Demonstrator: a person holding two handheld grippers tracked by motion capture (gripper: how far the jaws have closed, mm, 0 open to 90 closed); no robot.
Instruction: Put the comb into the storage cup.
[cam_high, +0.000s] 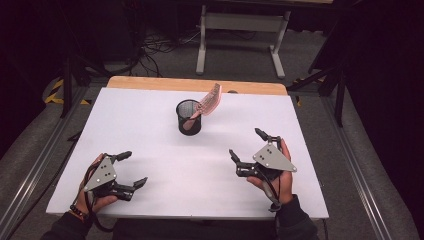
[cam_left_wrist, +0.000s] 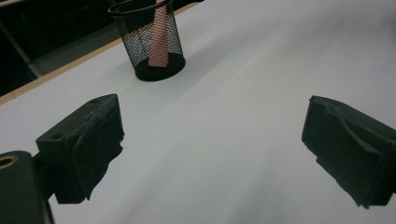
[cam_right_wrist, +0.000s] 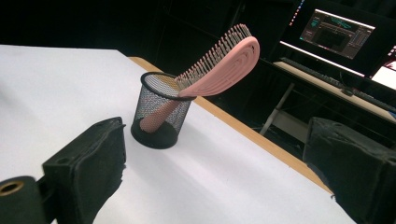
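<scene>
A black mesh cup (cam_high: 188, 117) stands upright toward the back middle of the white table (cam_high: 150, 130). A pink hairbrush (cam_high: 210, 100) sits handle-down in it, its bristled head leaning out to the right over the rim. In the left gripper view the cup (cam_left_wrist: 150, 42) holds the brush handle (cam_left_wrist: 159, 37); in the right gripper view the cup (cam_right_wrist: 161, 111) and brush (cam_right_wrist: 224, 63) stand ahead. My left gripper (cam_high: 131, 169) rests open at the front left, nothing between its jaws. My right gripper (cam_high: 246, 145) is open at the front right, also holding nothing.
A wooden strip (cam_high: 195, 85) edges the table's far side. Beyond it stand a white desk frame (cam_high: 240, 30) and cables on the floor. A monitor (cam_right_wrist: 336, 32) glows on a desk at the side in the right gripper view.
</scene>
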